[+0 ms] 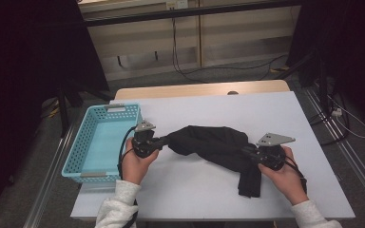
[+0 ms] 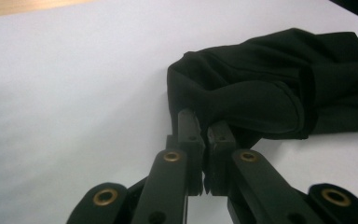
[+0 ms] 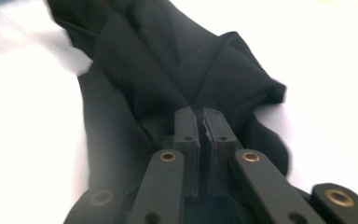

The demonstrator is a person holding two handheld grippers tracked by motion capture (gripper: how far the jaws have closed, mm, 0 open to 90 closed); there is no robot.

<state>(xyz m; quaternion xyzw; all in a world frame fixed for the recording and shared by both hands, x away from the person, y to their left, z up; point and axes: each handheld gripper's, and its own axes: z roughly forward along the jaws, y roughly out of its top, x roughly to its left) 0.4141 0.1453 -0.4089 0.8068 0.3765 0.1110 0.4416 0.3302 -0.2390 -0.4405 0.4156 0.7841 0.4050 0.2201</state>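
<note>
No words, brand marks or labels can be read on anything here.

There is one soft black cloth point(image 1: 209, 145), bunched up on the white table top point(image 1: 275, 114). There are two grippers, one in each of the person's hands. There is one light blue plastic basket point(image 1: 78, 156) with little holes in its sides. It has two small grey tabs, one on its far rim and one on its near rim.

The left gripper point(image 1: 164, 140) has its two black jaws pressed together on the left end of the black cloth. In the left gripper view point(image 2: 204, 126) the cloth sits right at the tips of the jaws and puffs out past them, to the right and ahead. The white table top spreads out on the other side of the jaws.

The right gripper point(image 1: 245, 151) has its jaws pinched tight on the right end of the same cloth. In the right gripper view point(image 3: 200, 119) the cloth starts at the jaw tips and runs away ahead of them in thick folds. A loose flap of cloth hangs down on the table just beside this gripper, on the person's side.

The cloth stretches between the two grippers. The blue basket stands just behind the left gripper, away from the cloth. Each gripper has one grey three-cornered plate on top.
</note>
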